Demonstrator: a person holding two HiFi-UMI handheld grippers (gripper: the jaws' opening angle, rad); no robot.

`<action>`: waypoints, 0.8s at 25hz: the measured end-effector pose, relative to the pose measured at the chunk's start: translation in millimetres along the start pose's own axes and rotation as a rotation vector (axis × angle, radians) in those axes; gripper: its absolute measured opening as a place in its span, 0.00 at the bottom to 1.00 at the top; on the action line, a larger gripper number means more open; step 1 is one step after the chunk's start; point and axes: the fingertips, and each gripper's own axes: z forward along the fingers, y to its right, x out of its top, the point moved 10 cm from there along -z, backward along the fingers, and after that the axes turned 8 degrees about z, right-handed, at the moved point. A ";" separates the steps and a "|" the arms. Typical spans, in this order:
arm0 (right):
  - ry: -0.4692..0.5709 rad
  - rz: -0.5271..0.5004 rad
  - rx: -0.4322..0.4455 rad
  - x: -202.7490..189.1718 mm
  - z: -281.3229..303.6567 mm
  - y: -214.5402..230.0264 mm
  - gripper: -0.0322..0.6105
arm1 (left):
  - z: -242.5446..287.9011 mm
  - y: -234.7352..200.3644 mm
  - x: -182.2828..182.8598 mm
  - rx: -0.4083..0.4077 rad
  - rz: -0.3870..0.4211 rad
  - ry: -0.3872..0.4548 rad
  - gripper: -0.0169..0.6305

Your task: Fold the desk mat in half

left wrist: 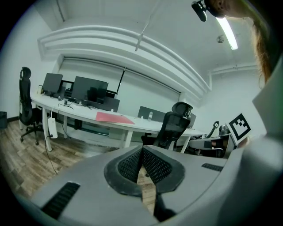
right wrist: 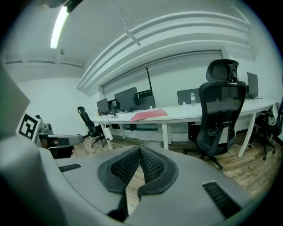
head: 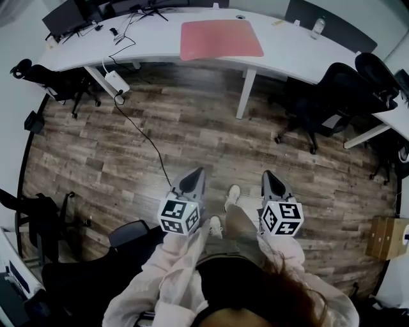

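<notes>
A pink desk mat (head: 221, 38) lies flat and unfolded on the long white desk (head: 153, 46) far ahead. It also shows as a thin pink strip in the left gripper view (left wrist: 114, 117) and the right gripper view (right wrist: 149, 115). My left gripper (head: 195, 175) and right gripper (head: 271, 179) are held close to my body over the wooden floor, several steps from the desk. Both are shut with nothing between their pads. Neither touches the mat.
Black office chairs stand at the right (head: 323, 96) and left (head: 54, 83) of the desk. Monitors (head: 67, 16), cables and a water bottle (head: 317, 27) sit on the desk. A power strip and cord (head: 134, 124) trail over the floor. A cardboard box (head: 385, 237) stands at the right.
</notes>
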 end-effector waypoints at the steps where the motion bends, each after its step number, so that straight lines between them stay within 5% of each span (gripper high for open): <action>1: -0.003 0.005 -0.002 0.8 5.7 3.5 0.07 | 5.7 -2.7 -0.4 0.001 0.000 -0.005 0.07; 20: 0.009 -0.043 0.055 123.0 195.2 78.1 0.07 | 182.9 -94.8 84.3 0.087 0.022 0.029 0.07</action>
